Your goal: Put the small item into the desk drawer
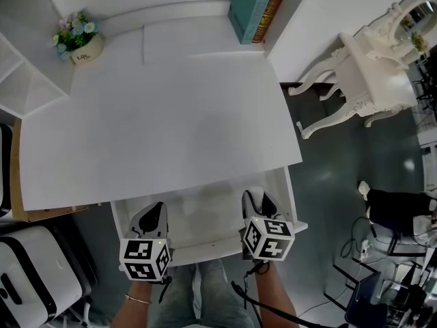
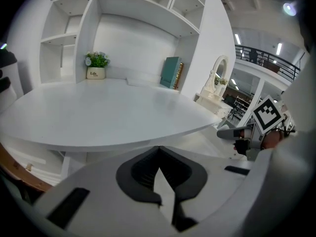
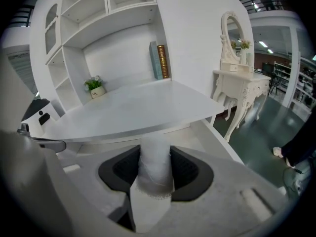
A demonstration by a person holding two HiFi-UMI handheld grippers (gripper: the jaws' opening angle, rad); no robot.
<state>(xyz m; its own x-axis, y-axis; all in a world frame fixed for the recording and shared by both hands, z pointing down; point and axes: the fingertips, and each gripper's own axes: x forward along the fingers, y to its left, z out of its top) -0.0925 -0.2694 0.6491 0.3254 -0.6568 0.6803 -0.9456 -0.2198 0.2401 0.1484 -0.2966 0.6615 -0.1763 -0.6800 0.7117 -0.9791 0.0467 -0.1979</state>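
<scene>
The small item is a white roll of cloth-like material, and my right gripper is shut on it. In the head view the right gripper hangs over the right part of the open desk drawer. My left gripper is over the drawer's left part, and its jaws meet at the tip with nothing between them. The drawer stands pulled out under the front edge of the white desk. The drawer's inside looks bare where it shows.
A potted flower stands at the desk's back left and a teal book at the back right. To the right, on the floor, stands an ornate white dressing table. A white suitcase is at my lower left.
</scene>
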